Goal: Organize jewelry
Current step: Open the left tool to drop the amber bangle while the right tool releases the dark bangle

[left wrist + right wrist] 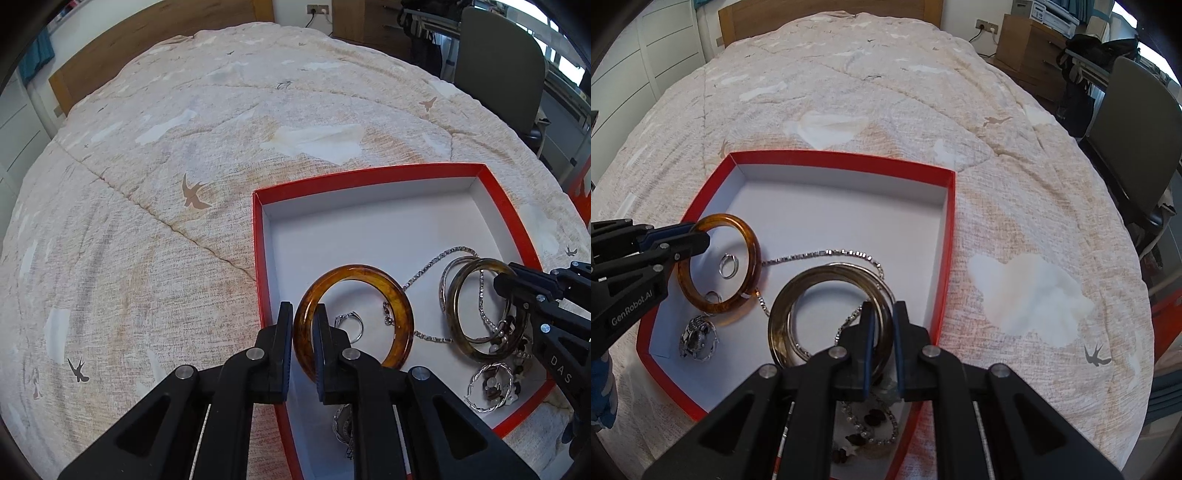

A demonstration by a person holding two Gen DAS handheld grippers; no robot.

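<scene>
Around my tongs lay a bed (155, 236) under a beige quilt printed with small swallows; a wooden headboard (827, 16) ran along the top of the right wrist frame, and a grey chair (1141, 129) stood at its upper right beside a wooden nightstand (1027, 44).

Lower right in the left wrist frame sat the red box (491, 206) with its white floor. My left tongs (302, 334) were clenched on the amber bangle (388, 284), one finger outside the hoop and one inside, the bangle tipped up on its edge over a silver ring (351, 325). My right tongs (882, 332) straddled the rim of the dark bangle (783, 314), which lay stacked on thin silver bangles (849, 266); whether they pinched it, I could not tell. A silver chain (820, 254) trailed across the box floor under both hoops, and a beaded strand with dark pieces (871, 424) crowded the near corner beneath the right tongs. A silver cluster piece (698, 338) rested near the lower left wall.

On the left tongs I read "GenRobot.AI"; on the right, "DAS".
</scene>
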